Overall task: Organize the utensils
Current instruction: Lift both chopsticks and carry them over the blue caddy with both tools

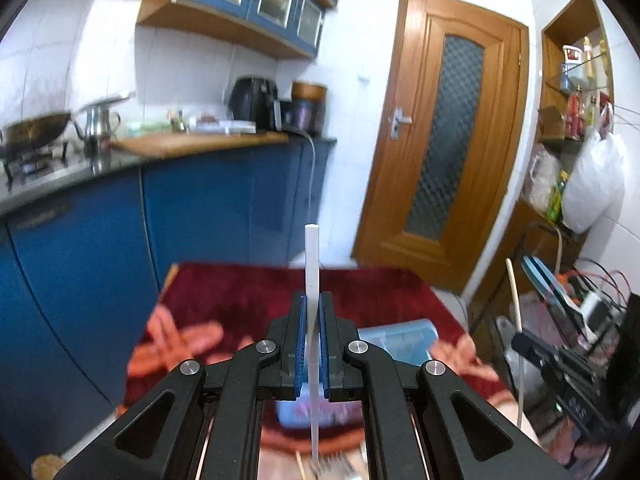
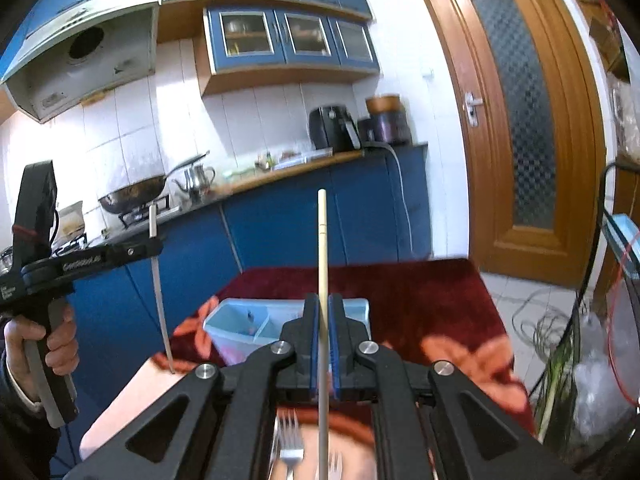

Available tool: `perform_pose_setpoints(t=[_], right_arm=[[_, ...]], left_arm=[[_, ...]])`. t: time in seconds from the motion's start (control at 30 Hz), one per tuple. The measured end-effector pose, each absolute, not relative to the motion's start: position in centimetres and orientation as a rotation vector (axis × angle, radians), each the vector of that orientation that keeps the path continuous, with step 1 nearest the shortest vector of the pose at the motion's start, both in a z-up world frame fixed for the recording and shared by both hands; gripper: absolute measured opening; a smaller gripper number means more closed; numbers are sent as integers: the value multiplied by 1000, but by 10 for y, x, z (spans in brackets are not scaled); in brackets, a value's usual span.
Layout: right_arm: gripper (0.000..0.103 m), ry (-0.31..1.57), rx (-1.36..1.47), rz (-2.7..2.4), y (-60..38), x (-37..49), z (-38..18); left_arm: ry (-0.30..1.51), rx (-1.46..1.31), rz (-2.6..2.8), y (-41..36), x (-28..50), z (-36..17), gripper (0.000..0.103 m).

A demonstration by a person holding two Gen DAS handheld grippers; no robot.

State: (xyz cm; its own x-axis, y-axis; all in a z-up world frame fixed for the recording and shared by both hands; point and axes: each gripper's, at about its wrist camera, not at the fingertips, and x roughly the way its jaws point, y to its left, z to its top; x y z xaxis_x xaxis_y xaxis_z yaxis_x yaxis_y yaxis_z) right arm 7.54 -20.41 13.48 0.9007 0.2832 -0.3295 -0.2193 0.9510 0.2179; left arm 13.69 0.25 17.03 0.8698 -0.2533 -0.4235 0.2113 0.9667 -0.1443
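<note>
Chopsticks are pinched upright, one in each gripper: the white chopstick [image 1: 311, 264] between the left gripper [image 1: 312, 344] pads, the wooden chopstick [image 2: 322, 248] between the right gripper [image 2: 324, 344] pads. Below them, a blue divided box [image 2: 240, 320] sits on the red tablecloth [image 2: 420, 296], and forks [image 2: 290, 440] lie near its near edge.

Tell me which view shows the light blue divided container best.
The right wrist view: the light blue container shows its open compartments and divider on the red tablecloth, behind the right gripper. The left wrist view catches only blurred parts of it behind the left gripper.
</note>
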Motion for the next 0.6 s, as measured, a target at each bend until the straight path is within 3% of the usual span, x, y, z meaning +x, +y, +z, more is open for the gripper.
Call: perform_pose_setpoints(t=[0.2,0.6], right_arm=[[6,312,208,276,-194,114,134],[7,265,230,249,-183,191,111]], left_arm=[[400,-141,-225,3,172,173,6],[363,-139,-220,0,206,127,6]])
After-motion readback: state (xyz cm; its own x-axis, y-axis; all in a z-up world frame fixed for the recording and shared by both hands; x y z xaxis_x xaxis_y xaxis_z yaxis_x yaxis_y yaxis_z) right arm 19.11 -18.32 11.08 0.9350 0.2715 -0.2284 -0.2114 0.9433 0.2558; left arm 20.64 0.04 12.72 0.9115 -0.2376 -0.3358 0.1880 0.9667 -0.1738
